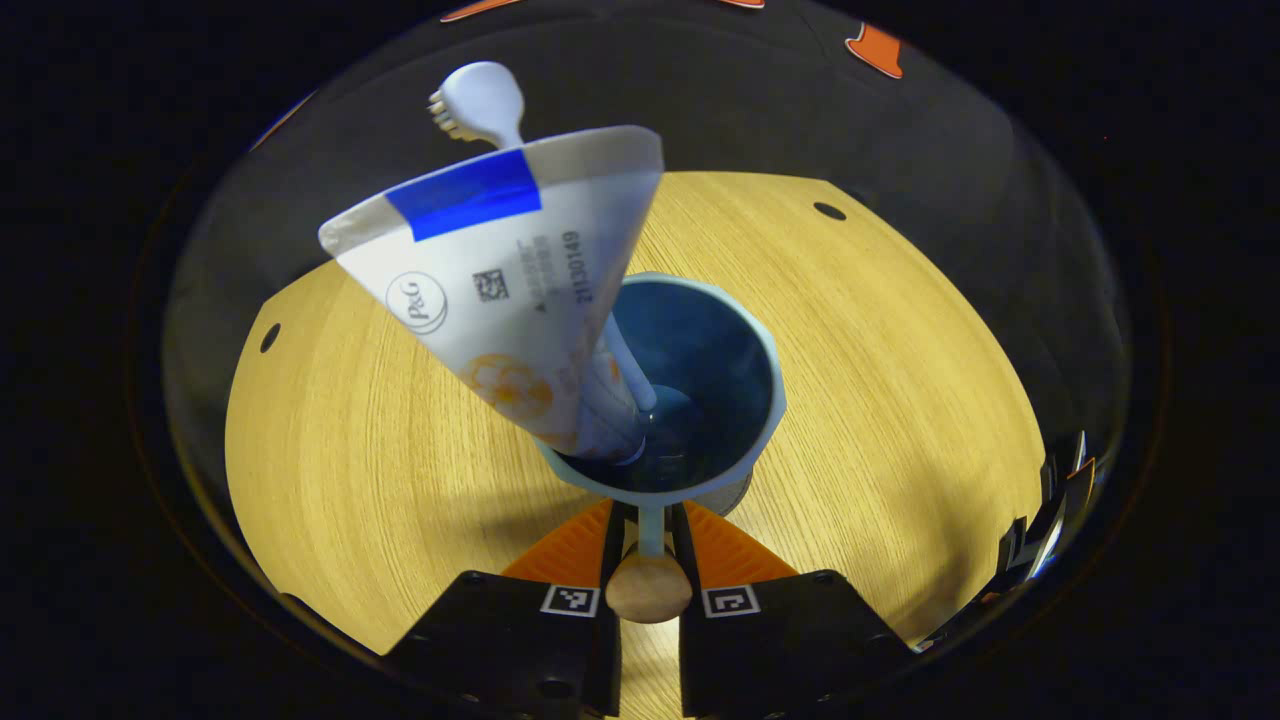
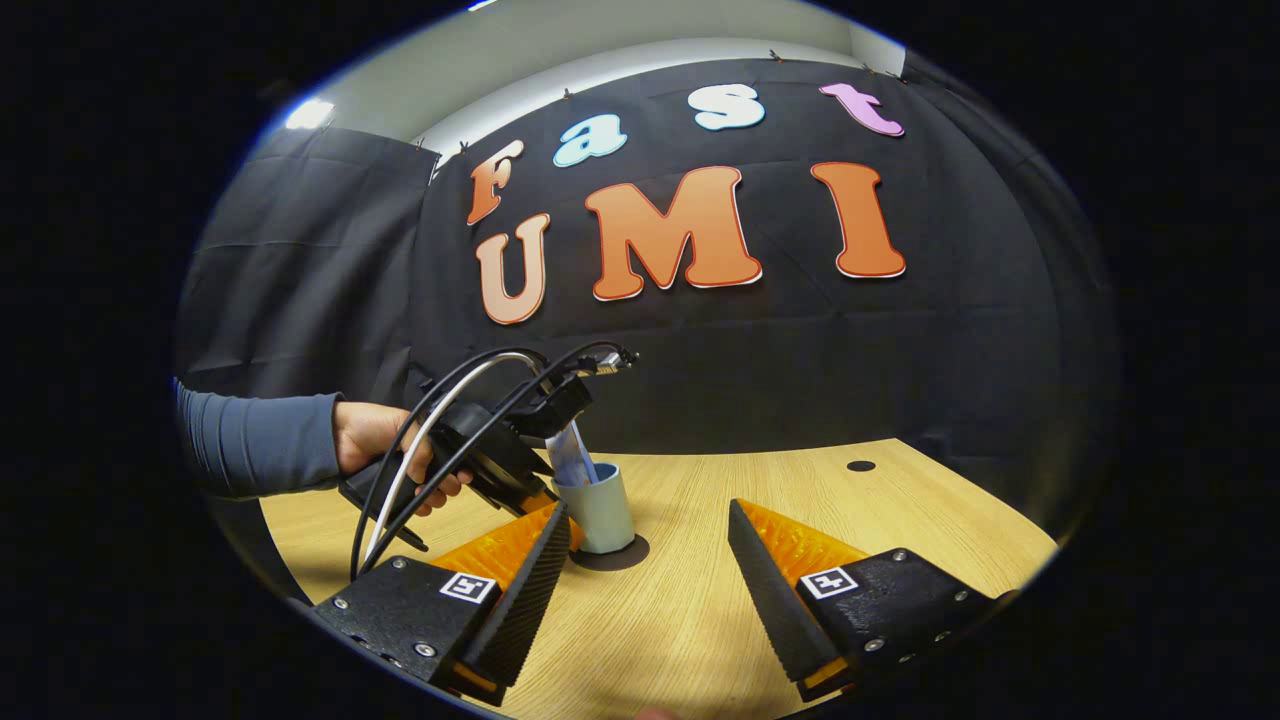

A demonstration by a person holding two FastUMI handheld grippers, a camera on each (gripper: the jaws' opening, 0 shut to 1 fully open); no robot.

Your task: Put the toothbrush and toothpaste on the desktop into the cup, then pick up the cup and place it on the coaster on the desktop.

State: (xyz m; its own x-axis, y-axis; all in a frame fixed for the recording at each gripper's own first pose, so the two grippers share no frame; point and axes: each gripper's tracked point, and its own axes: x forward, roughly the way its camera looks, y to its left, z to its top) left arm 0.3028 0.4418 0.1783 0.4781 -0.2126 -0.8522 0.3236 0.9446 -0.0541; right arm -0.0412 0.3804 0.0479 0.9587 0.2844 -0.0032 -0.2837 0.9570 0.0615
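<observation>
In the left gripper view, a white toothbrush point(image 1: 483, 103) shows its head in the upper left of the frame, its shaft running down into a pale blue plastic cup point(image 1: 690, 395) at the centre. A white toothpaste tube with a blue stripe near its flat end point(image 1: 500, 280) leans to the left out of the same cup, cap end down inside it. The cup stands on the light wooden counter point(image 1: 900, 400), with a dark round coaster point(image 1: 738, 496) peeking out under its lower right edge. At the bottom centre, the left gripper point(image 1: 649, 535) has its jaws narrow, closed on the cup's thin handle.

In the right gripper view, a hand point(image 2: 375, 440) with a grey-blue sleeve point(image 2: 260, 440) at mid left holds the left gripper's black body, cables looping above it. Just right of that, the cup point(image 2: 600, 510) sits on the coaster point(image 2: 612, 553) at lower centre, the tube poking out of it. Along the bottom of the frame, the right gripper point(image 2: 650, 560) hovers over the counter point(image 2: 900, 500) with its jaws wide and nothing between them.
</observation>
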